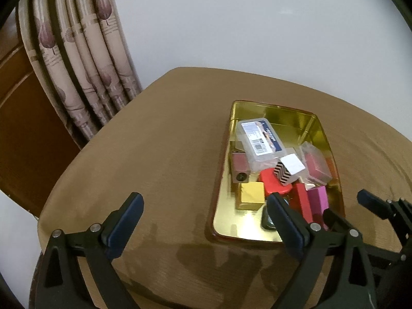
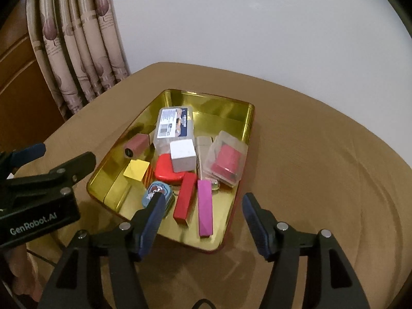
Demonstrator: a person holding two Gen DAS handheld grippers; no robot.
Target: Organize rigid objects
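Over the gold tin's (image 2: 233,108) near edge the right claw (image 2: 202,217) hangs wide and empty, left claw (image 1: 204,209) likewise wide, blocks (image 2: 204,208) piled inside, apparently sorted.

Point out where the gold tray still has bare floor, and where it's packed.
Gold tray: bare floor along the far wall behind the clear labelled box, and a strip down the left wall beside the yellow block. Crowded in the middle and near end, around the red bar and magenta bar.
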